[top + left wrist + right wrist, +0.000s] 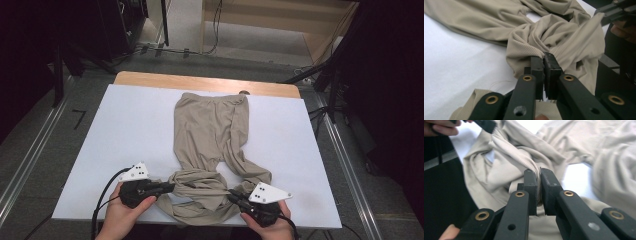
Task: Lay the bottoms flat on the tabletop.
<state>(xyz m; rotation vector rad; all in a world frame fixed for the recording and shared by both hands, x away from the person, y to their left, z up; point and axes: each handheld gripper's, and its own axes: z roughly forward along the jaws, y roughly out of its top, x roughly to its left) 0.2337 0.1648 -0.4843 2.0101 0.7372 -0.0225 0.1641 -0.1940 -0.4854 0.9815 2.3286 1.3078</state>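
We held the beige trousers [210, 135], lying on the desk [125, 130], with left gripper [543, 58] and right gripper [537, 173] jaws each pinching a crumpled leg end, probably for straightening.

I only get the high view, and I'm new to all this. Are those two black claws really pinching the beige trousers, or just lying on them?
Observer: Pinching. In the left gripper view, the left gripper has its jaws shut on a bunched fold of the trousers.
Operator: And the other one?
Observer: The same. In the right gripper view, the right gripper has cloth squeezed between its jaws, with only a thin gap left.
Operator: Is the fabric smooth?
Observer: Up close, the left gripper view shows a fine mesh-like knit by the jaws.
Operator: Is the cloth slack between them?
Observer: Not quite: the right gripper view shows folds running up from its jaws towards the other gripper.
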